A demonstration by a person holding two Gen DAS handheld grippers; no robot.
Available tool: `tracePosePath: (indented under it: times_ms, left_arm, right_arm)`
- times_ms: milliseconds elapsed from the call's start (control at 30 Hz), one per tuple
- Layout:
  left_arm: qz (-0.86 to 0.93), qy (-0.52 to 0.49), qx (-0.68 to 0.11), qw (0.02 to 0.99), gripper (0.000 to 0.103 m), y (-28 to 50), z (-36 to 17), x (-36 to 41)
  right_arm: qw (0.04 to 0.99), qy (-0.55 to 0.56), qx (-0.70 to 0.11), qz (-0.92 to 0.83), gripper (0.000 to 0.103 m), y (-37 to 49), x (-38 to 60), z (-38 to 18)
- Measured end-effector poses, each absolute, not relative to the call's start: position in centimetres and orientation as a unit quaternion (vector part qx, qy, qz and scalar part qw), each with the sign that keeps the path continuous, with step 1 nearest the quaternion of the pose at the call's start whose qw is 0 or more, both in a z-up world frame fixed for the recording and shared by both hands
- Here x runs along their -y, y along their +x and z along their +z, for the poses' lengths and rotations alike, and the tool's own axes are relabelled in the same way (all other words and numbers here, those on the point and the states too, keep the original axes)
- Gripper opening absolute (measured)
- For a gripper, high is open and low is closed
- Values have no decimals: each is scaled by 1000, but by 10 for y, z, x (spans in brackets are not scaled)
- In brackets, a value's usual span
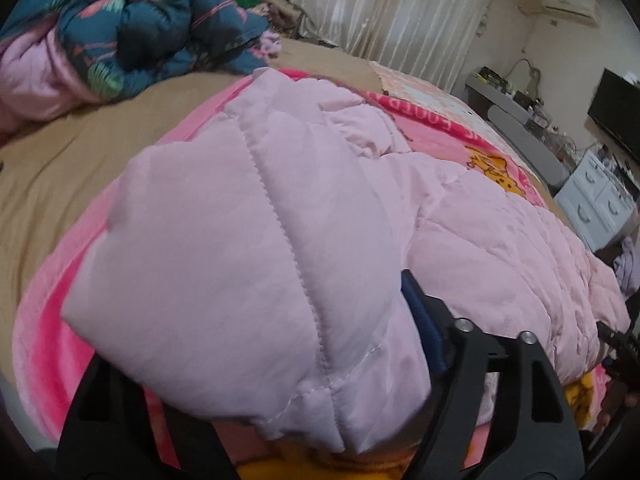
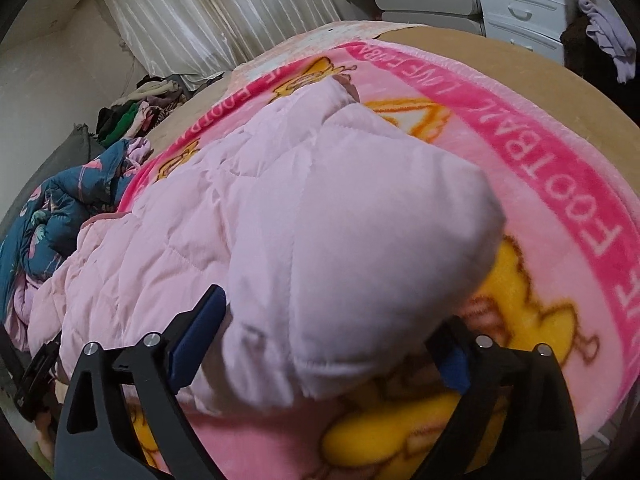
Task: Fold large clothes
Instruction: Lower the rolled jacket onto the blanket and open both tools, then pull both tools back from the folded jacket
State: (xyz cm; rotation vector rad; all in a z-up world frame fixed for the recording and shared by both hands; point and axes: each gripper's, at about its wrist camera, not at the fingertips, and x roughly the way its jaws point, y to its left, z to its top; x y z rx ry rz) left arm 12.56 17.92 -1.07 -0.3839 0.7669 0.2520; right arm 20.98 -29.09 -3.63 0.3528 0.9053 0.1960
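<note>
A pale pink quilted jacket (image 1: 480, 232) (image 2: 160, 248) lies spread on a bright pink cartoon blanket (image 1: 500, 168) (image 2: 560, 200) on the bed. In the left wrist view a folded corner of the jacket lies between the wide-apart fingers of my left gripper (image 1: 264, 320). It covers the left finger, and the blue pad of the right finger (image 1: 424, 320) stands beside the cloth. My right gripper (image 2: 328, 312) is open too. Another puffy corner of the jacket rests between its blue pads (image 2: 196, 336) without being pinched.
A tan sheet (image 1: 60, 160) (image 2: 520, 52) covers the bed under the blanket. A dark blue floral quilt (image 1: 140, 28) (image 2: 52, 208) is bundled at the far end. White drawers (image 1: 596, 200) (image 2: 520, 4), a dark screen (image 1: 616, 112) and curtains (image 1: 380, 8) stand beyond the bed.
</note>
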Motion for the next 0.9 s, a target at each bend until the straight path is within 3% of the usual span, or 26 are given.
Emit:
tracePosePath:
  times_ms: [133,233,600,900]
  left_arm:
    - [126,-189,-373,900,89,108,-4,-182]
    - [126,-189,-373,900,93,94,4,-184]
    - [135,-111,-309,935,94,32,56,-146]
    - [109,-90,-281,949,94,6,70,-104]
  right_arm:
    - [888,154,-425,88,96,197,297,-30]
    - [908,127,-393,72,98,180,303,-15]
    - [949,49,-297,92,99,115,297,28]
    - [945,13,-284,159,99,65,266,46]
